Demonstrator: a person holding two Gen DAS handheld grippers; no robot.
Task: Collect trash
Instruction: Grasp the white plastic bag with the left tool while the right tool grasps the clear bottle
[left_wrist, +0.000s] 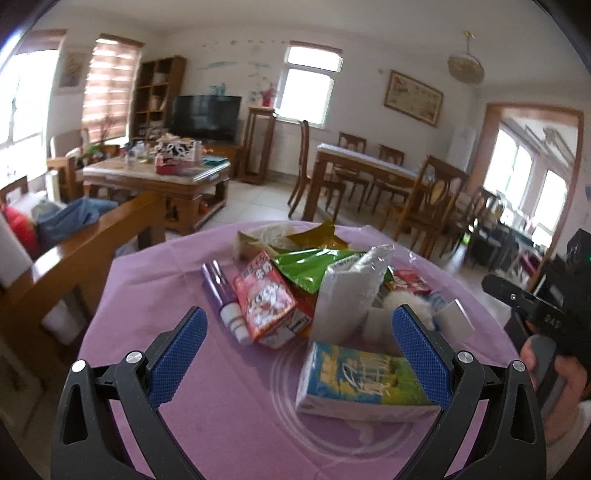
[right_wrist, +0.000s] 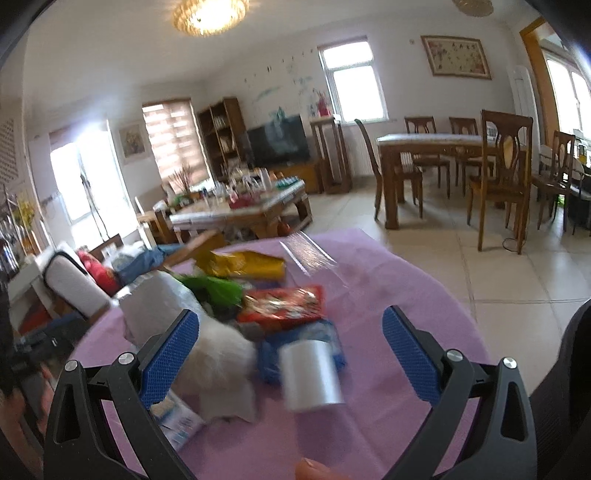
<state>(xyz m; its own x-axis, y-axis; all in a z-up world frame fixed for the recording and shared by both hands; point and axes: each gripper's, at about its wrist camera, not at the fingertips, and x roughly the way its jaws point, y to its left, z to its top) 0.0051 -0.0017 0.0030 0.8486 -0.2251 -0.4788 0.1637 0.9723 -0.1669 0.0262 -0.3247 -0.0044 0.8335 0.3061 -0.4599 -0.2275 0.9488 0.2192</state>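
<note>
Trash pile on your purple tablecloth (left_wrist: 147, 295). Your left gripper (left_wrist: 301, 325), spread wide and empty, shows the red carton (left_wrist: 264, 299), purple tube (left_wrist: 221, 291) and blue-yellow carton (left_wrist: 354, 380). Only your right gripper (right_wrist: 291, 328), equally wide, shows the clear tape roll (right_wrist: 312, 373).

A carton (left_wrist: 354, 380) lies on the table (left_wrist: 221, 406) just before the left gripper (left_wrist: 299, 354). Behind it stands a bag (left_wrist: 343, 295), with a box (left_wrist: 266, 299) and a tube (left_wrist: 225, 295) to the left.
</note>
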